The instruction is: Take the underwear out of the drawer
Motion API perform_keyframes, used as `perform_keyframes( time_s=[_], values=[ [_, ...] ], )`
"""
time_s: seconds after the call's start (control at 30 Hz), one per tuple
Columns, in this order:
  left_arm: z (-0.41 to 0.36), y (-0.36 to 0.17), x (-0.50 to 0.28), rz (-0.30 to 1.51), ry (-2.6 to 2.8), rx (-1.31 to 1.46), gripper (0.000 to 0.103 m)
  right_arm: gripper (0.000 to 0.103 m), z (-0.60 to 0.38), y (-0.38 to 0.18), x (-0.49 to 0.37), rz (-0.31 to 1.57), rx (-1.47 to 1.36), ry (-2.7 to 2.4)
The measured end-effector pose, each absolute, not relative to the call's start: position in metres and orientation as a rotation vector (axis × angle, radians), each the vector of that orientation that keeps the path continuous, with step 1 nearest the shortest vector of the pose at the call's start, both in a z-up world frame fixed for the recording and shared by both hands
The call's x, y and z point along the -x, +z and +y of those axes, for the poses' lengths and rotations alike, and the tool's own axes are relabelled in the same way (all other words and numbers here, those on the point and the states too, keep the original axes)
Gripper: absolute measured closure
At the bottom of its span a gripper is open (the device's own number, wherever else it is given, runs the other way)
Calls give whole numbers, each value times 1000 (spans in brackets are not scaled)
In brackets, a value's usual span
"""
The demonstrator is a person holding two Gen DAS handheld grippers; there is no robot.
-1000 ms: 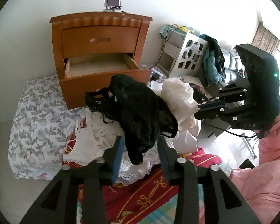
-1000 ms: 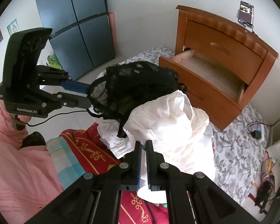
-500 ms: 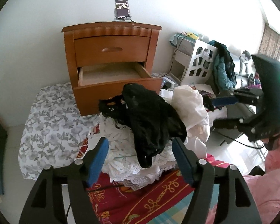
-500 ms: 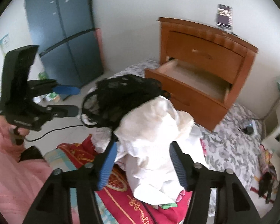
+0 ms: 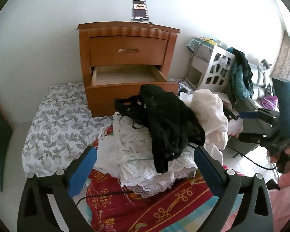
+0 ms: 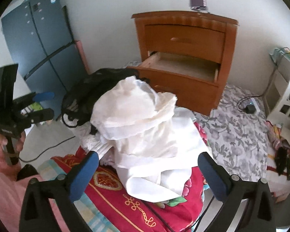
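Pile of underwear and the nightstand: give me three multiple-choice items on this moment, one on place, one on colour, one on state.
1. Where does the black underwear lie?
A. in the drawer
B. on top of the garment pile
C. on the nightstand top

2. What colour is the garment nearest the right gripper?
A. white
B. green
C. blue

3. How is the lower drawer?
A. shut
B. removed
C. pulled open

Answers: 1 B, it drapes over white lace; 2 A, the cloth is white; 3 C, its bare wooden inside shows.
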State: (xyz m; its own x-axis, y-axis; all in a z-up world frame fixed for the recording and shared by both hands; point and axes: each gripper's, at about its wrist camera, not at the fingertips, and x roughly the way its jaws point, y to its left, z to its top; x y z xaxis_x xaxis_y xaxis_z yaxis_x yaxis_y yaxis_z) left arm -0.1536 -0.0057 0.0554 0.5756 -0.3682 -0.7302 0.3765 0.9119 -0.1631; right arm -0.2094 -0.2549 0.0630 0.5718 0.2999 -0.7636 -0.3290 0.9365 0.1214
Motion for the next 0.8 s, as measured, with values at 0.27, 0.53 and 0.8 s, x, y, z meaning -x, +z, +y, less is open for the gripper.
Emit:
perform_keyframes(
  time_s=[0.27,0.53,0.8],
  values=[
    [-7,55,155,843,-390,-30,3,0,-259,75,218,826,19,320],
    [-7,53,154,852,-353,-30,3,0,-255,78,222,810,34,319],
    [-6,55,154,846,-339,-34,3,0,-253,77,223,812,35,321]
  ],
)
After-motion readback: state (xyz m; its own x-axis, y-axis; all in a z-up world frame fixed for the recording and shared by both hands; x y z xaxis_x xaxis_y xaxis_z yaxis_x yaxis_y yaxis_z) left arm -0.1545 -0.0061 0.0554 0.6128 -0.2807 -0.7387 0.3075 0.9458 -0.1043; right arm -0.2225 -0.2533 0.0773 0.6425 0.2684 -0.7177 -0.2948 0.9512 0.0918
